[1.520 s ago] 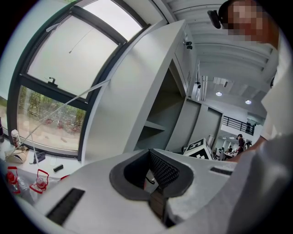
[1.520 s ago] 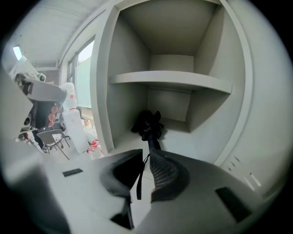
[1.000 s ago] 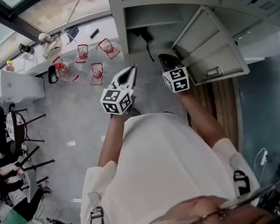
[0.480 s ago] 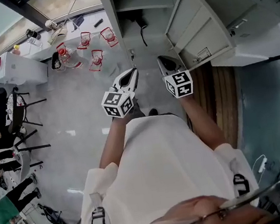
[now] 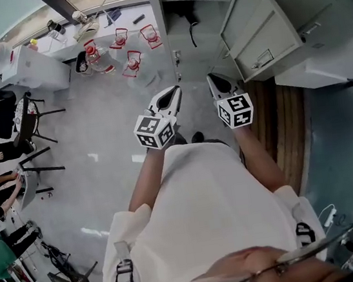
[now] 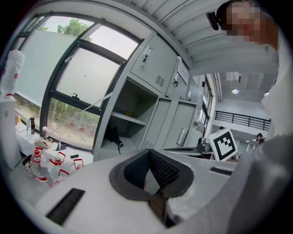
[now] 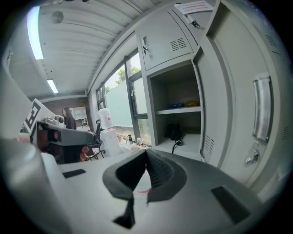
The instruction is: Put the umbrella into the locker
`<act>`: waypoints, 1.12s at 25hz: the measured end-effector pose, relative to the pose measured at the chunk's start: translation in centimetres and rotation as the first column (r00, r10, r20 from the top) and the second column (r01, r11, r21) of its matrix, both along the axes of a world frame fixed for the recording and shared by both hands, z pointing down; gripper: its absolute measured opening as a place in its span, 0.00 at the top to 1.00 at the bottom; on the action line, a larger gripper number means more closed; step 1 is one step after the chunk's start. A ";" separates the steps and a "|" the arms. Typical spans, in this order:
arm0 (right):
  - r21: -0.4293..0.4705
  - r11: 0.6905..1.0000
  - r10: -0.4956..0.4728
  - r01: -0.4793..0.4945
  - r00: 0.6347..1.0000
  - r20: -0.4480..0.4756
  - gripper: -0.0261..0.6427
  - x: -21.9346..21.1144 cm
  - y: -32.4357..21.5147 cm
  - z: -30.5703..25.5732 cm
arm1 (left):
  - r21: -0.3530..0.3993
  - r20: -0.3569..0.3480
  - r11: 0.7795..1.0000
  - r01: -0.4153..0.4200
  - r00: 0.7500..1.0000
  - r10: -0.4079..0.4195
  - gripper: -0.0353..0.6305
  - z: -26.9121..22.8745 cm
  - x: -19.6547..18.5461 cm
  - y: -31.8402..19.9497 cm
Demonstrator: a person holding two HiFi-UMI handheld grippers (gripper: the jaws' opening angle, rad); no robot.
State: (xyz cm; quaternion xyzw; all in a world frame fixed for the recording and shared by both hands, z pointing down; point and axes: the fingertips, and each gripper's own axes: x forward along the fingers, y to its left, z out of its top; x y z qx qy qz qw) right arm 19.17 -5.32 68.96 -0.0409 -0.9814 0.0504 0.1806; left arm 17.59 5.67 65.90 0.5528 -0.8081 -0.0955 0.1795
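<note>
Both hands have drawn back from the locker [image 5: 157, 16] over the past second, and its open compartment now sits farther up the head view. The left hand-held gripper [image 5: 174, 91] and the right hand-held gripper [image 5: 212, 77] are level with each other in front of the person's chest. Each has its jaws closed tip to tip on nothing. The umbrella [image 5: 183, 14], a black folded bundle, already lies on the lower shelf inside the locker. It is at about 1 o'clock from the left hand-held gripper and 11 o'clock from the right, well apart from both. Its long axis appears to run from the back of the compartment toward the opening, with the handle end nearest the front edge, though the bundle is too dark to be sure. With the umbrella stowed, the step left looks to be shutting the door [image 5: 258, 24]. The door stands swung wide at roughly 1 o'clock from the right hand-held gripper, which makes that hand the nearer one. Nothing stands between either hand-held gripper and the locker. Red-framed bottles [image 5: 125, 46] cluster on the floor [image 5: 99, 148] at about 10 o'clock from the left hand-held gripper, clear of the door's path.
</note>
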 end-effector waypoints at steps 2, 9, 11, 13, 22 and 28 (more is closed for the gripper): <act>0.001 1.000 0.006 -0.006 1.000 0.012 0.95 0.1 0.4 -0.8 | 0.013 0.002 1.000 0.001 1.000 -0.001 0.94 -0.5 -0.3 0.6; -0.002 0.999 0.038 -0.038 0.998 0.054 0.95 -0.3 1.6 -2.9 | 0.038 0.005 0.999 -0.036 0.999 0.036 0.94 -1.3 -2.1 2.1; -0.011 0.998 0.056 -0.055 0.997 0.059 0.95 -0.3 2.0 -3.4 | 0.037 0.006 0.998 -0.054 0.999 0.054 0.94 -1.6 -2.5 2.6; -0.009 0.998 0.070 -0.069 0.995 0.066 0.95 -0.4 2.3 -4.1 | 0.040 0.013 0.997 -0.070 0.997 0.070 0.94 -2.0 -3.0 3.0; -0.006 0.994 0.113 -0.113 0.990 0.083 0.95 -1.3 3.5 -4.9 | 0.057 0.022 0.993 -0.103 0.995 0.102 0.94 -2.8 -4.7 4.5; -0.001 0.992 0.126 -0.127 0.989 0.083 0.95 -1.5 4.0 -5.1 | 0.052 0.024 0.992 -0.117 0.993 0.116 0.94 -2.9 -5.2 5.1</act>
